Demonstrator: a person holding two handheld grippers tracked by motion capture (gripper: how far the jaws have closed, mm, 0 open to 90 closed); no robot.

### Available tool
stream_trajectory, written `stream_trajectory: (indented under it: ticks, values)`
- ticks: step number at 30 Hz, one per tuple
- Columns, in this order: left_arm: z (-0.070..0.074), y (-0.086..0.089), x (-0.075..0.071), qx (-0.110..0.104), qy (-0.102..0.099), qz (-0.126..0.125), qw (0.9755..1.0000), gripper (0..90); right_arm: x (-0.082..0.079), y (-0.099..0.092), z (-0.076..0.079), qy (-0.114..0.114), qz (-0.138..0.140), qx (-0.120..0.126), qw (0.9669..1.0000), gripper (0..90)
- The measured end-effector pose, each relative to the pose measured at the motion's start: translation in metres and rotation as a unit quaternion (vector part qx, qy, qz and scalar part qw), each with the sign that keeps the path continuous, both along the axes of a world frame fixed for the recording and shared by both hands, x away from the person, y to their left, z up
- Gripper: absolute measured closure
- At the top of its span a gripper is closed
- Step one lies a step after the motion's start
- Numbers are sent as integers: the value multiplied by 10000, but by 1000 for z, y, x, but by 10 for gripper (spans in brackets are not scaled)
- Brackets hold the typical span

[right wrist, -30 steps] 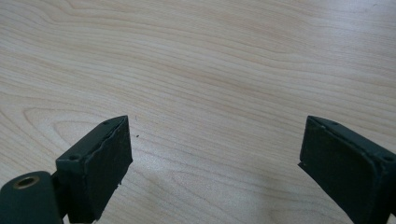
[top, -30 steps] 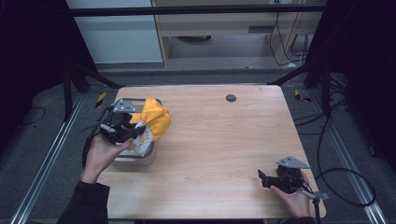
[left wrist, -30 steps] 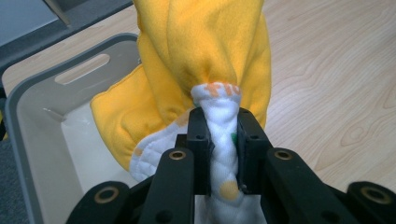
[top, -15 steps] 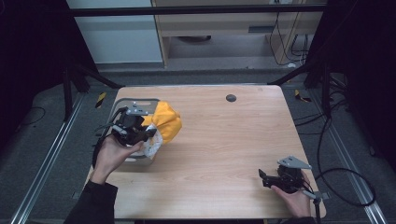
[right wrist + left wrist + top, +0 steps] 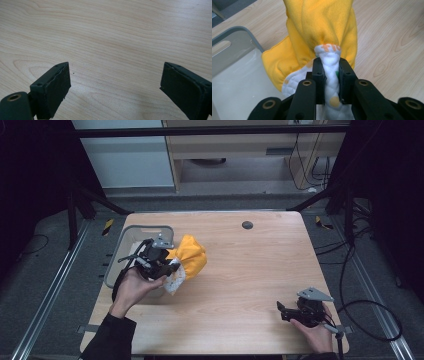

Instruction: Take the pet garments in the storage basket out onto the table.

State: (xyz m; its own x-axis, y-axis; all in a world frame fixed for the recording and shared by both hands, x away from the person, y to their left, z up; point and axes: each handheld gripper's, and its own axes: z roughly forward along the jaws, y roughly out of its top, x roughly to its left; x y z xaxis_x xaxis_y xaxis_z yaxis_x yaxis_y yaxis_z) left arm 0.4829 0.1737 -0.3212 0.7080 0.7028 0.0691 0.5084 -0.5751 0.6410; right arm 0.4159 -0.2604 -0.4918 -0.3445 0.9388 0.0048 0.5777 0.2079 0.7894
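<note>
A yellow cloth with a white dotted lining (image 5: 190,258) hangs bunched over the right rim of a grey bin (image 5: 131,234) at the table's left. My left gripper (image 5: 169,266) is shut on its white lining; in the left gripper view the pinched fold (image 5: 329,75) sits between the two jaws, with the yellow part (image 5: 322,27) drooping beyond over the wood. My right gripper (image 5: 281,311) rests low near the table's front right edge, open, and in the right gripper view its fingers (image 5: 51,90) stand wide apart over bare wood.
The bin's pale floor (image 5: 239,80) shows beside the cloth in the left gripper view. A small dark round hole (image 5: 247,225) sits near the table's far edge. Dark frame posts (image 5: 345,195) and cables (image 5: 360,270) flank the table.
My left gripper has carried the yellow cloth rightward, out from above the bin toward the open tabletop. The right gripper has stayed where it was.
</note>
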Motion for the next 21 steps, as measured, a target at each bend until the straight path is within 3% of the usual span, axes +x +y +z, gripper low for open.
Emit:
stream_trajectory:
  ticks: [21]
  values:
    - [-21,-29,-2,-32,124,-304,9995,783,0,0,0,-6,16,-14,10000,93]
